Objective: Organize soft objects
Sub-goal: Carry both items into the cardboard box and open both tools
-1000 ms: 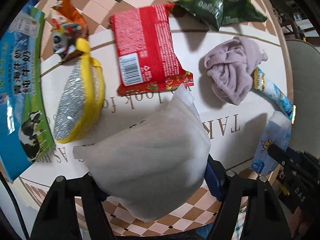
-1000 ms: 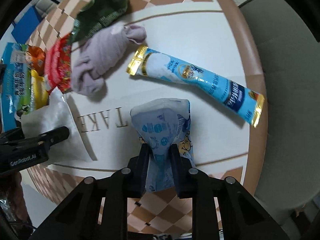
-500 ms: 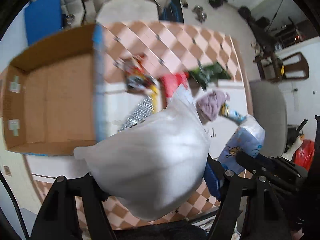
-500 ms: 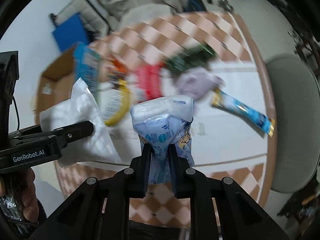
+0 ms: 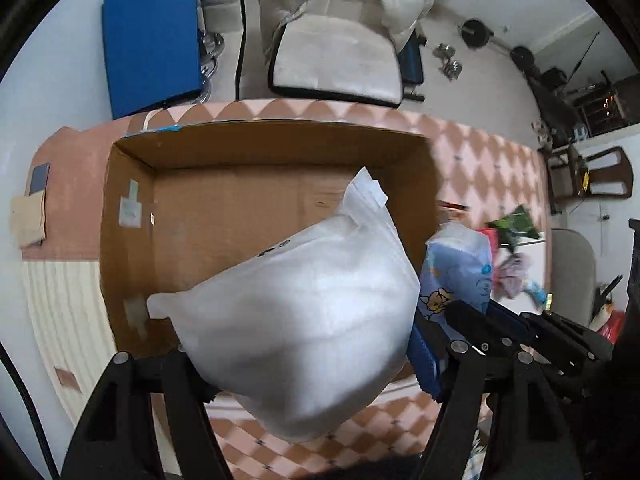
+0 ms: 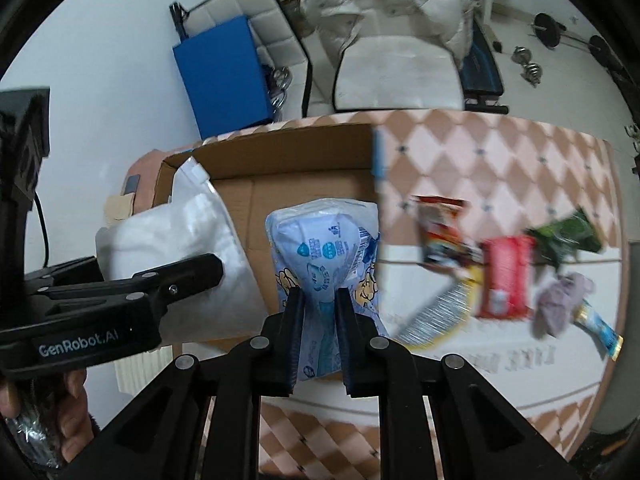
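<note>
My left gripper (image 5: 304, 364) is shut on a soft white pack (image 5: 304, 316) and holds it above the open cardboard box (image 5: 224, 200). My right gripper (image 6: 319, 304) is shut on a light blue printed tissue pack (image 6: 324, 248) and holds it over the box's (image 6: 280, 148) right part. The blue pack also shows in the left wrist view (image 5: 456, 272), right of the white pack. The white pack (image 6: 180, 256) and left gripper (image 6: 208, 268) show at the left of the right wrist view. A purple cloth (image 6: 560, 304) lies on the table at the right.
On the table right of the box lie a red packet (image 6: 506, 280), a green packet (image 6: 564, 238), a yellow-rimmed scrubber (image 6: 440, 312), a snack bag (image 6: 440, 228) and a blue tube sachet (image 6: 600, 326). A white chair (image 5: 336, 60) and a blue panel (image 5: 152, 36) stand behind the table.
Both grippers have lifted their packs off the table and swung left; they now hang over the open cardboard box, with the other items left behind on the right.
</note>
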